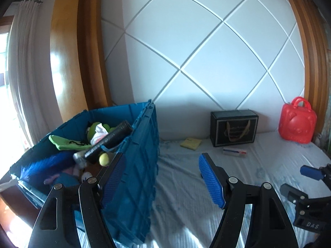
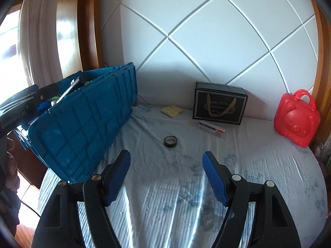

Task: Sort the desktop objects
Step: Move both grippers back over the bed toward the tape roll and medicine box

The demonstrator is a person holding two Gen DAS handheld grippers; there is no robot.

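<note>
Over the bed (image 2: 186, 186), both grippers hang with wide, empty jaws.
Loose tape roll (image 2: 170, 141) lies ahead, probably bound for the half-filled crate (image 1: 142, 155).

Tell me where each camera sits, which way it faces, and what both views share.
Left wrist: on the left gripper, facing the crate and headboard; its open fingers and the right gripper show.
Right wrist: on the right gripper, facing the tape roll; its open fingers, the left gripper's body and a hand show.
Shared: crate, black box, red case.
</note>
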